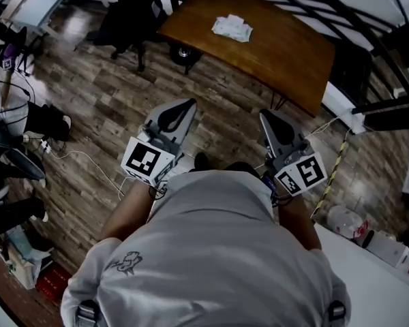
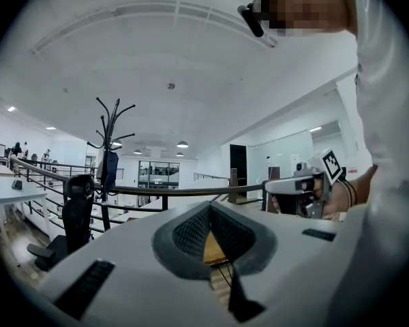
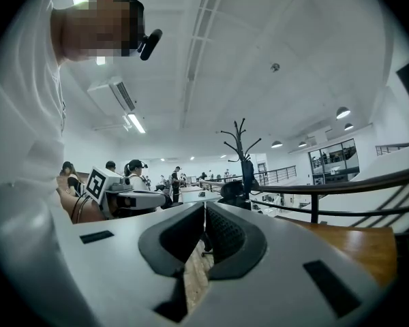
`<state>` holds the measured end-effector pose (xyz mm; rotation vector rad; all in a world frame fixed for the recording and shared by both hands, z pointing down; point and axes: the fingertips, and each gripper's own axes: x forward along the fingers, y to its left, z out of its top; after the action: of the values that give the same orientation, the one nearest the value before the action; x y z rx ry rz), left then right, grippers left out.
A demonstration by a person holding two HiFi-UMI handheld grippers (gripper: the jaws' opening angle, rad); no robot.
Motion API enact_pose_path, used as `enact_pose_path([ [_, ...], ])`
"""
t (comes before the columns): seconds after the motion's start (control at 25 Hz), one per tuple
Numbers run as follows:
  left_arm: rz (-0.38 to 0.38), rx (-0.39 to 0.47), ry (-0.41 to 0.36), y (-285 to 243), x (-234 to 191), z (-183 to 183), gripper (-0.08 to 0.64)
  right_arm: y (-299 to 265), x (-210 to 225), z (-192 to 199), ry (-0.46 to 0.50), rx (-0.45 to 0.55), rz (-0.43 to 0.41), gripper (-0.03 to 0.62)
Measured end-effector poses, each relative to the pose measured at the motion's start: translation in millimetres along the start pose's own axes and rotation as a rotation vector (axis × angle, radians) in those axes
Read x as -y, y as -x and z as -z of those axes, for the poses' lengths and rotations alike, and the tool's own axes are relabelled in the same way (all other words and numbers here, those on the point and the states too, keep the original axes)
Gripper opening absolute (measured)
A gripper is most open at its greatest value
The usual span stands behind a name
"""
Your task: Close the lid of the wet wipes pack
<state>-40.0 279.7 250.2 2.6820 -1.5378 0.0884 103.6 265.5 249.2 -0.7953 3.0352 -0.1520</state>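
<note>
The wet wipes pack (image 1: 232,28), white and crumpled-looking, lies on the brown wooden table (image 1: 286,53) at the top of the head view, well ahead of both grippers. I hold both grippers level in front of my chest, over the wood floor. The left gripper (image 1: 179,111) has its jaws together with nothing between them, and its dark pads (image 2: 191,234) meet at the tip. The right gripper (image 1: 271,119) is likewise shut and empty, pads (image 3: 225,234) touching. The pack shows in neither gripper view. Whether its lid is up cannot be told from here.
A black office chair (image 1: 133,19) stands left of the table. A dark railing (image 1: 368,26) runs behind the table, and a coat rack (image 2: 109,148) stands by it. Cables and bags (image 1: 27,128) litter the floor at left. A white desk (image 1: 368,264) with small items is at lower right.
</note>
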Motion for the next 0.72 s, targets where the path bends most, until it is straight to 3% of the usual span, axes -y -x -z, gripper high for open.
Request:
enact_pose_path([
  [0.72,-0.067,-0.042,0.021,-39,-73,8,0.012,-75,50,3,-0.038,-0.006,-0.058,0.035],
])
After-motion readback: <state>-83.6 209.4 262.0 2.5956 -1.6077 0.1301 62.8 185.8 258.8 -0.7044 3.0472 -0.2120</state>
